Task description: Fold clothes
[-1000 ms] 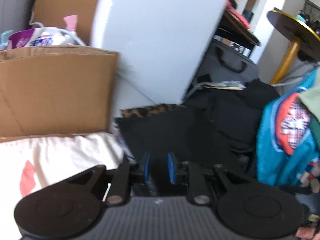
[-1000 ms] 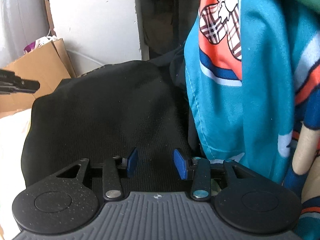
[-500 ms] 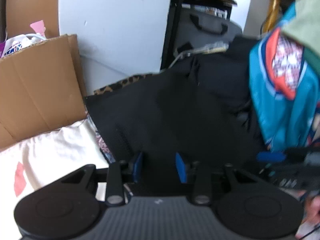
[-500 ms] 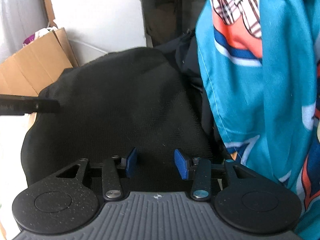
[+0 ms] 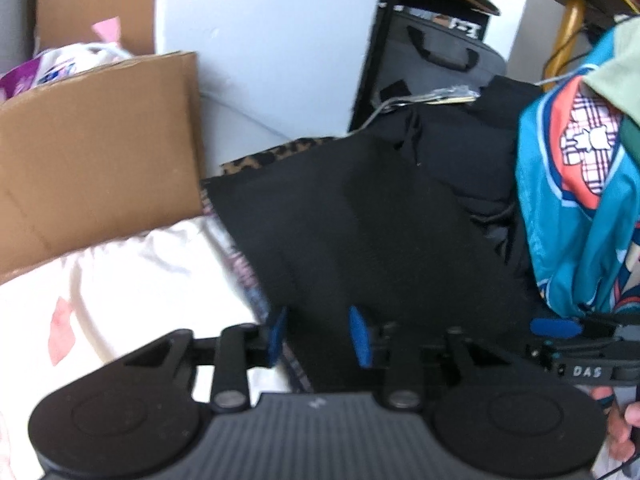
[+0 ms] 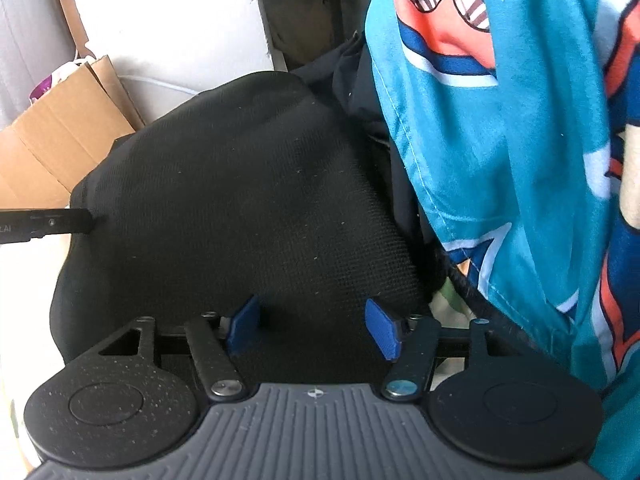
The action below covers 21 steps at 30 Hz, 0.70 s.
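A black garment (image 6: pixel 248 200) is spread flat in the middle of both views, on a pale sheet (image 5: pixel 120 280) with pink marks. Its near edge is hidden behind the gripper bodies in both pictures, so its full outline cannot be seen.

The left gripper (image 5: pixel 318 334) is held with its blue pads apart, over the near left edge of the black garment; nothing is seen between the pads, and whether they touch the cloth cannot be told. The left wrist picture is blurred. The right gripper (image 6: pixel 314 326) is also spread wide, low over the near part of the same garment, and nothing is gripped.

In the left wrist view the right gripper is seen from the side at the right border, partly cut off. In the right wrist view only a dark tip of the left gripper is seen at the left border, at the garment's edge.

A teal printed cloth (image 6: pixel 500 140) hangs at the right, cut off by the frame. A cardboard box (image 5: pixel 92 152) stands behind at the left, and dark clothes (image 5: pixel 472 152) are piled behind the garment, hard to tell apart.
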{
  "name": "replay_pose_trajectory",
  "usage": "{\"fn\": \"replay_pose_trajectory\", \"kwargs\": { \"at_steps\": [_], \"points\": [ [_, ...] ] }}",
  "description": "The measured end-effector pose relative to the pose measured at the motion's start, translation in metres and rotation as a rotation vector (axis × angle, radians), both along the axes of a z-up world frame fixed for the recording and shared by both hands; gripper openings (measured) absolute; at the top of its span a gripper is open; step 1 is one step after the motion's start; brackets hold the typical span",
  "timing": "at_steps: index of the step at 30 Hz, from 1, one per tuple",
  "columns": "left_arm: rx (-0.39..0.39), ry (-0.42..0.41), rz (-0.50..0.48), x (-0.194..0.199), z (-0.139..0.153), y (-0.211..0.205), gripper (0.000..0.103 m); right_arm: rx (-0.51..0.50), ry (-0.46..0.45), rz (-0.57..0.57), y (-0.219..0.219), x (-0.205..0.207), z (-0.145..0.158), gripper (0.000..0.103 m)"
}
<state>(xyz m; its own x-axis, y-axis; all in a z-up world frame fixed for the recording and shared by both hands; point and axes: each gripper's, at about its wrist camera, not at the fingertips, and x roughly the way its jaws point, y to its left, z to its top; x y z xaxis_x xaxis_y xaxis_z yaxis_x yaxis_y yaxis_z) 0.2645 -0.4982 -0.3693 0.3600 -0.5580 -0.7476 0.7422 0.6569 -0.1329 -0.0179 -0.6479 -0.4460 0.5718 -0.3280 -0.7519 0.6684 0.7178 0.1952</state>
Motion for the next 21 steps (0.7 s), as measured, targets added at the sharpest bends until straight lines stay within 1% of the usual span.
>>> {"fn": "replay_pose_trajectory", "kwargs": {
  "at_steps": [1,3,6,7,8,10,12,16,21],
  "points": [
    [0.013,0.011,0.003,0.000,0.002,0.002,0.054,0.006,-0.001,-0.002,0.001,-0.001,0.001,0.069],
    [0.039,0.033,0.010,0.001,0.005,0.007,0.061,0.020,-0.005,-0.002,0.003,0.001,0.005,0.070],
    [0.064,0.044,0.017,0.001,0.017,0.015,0.076,0.027,-0.015,-0.011,0.007,0.005,0.017,0.073],
    [0.066,0.053,0.021,0.001,0.023,0.017,0.084,0.033,-0.019,-0.018,0.007,0.006,0.022,0.077],
    [0.068,0.061,0.025,0.002,0.029,0.020,0.086,0.041,-0.023,-0.023,0.008,0.007,0.027,0.082],
    [0.076,0.081,0.027,0.004,0.040,0.024,0.086,0.045,-0.030,-0.028,0.011,0.009,0.040,0.088],
    [0.095,0.075,0.029,0.003,0.053,0.028,0.087,0.047,-0.030,-0.035,0.012,0.010,0.053,0.089],
    [0.105,0.046,0.049,0.002,0.083,0.042,0.092,0.067,-0.021,-0.056,0.016,0.007,0.081,0.092],
    [0.125,0.045,0.078,0.003,0.119,0.061,0.093,0.085,-0.003,-0.071,0.023,0.007,0.114,0.094]
  ]
}}
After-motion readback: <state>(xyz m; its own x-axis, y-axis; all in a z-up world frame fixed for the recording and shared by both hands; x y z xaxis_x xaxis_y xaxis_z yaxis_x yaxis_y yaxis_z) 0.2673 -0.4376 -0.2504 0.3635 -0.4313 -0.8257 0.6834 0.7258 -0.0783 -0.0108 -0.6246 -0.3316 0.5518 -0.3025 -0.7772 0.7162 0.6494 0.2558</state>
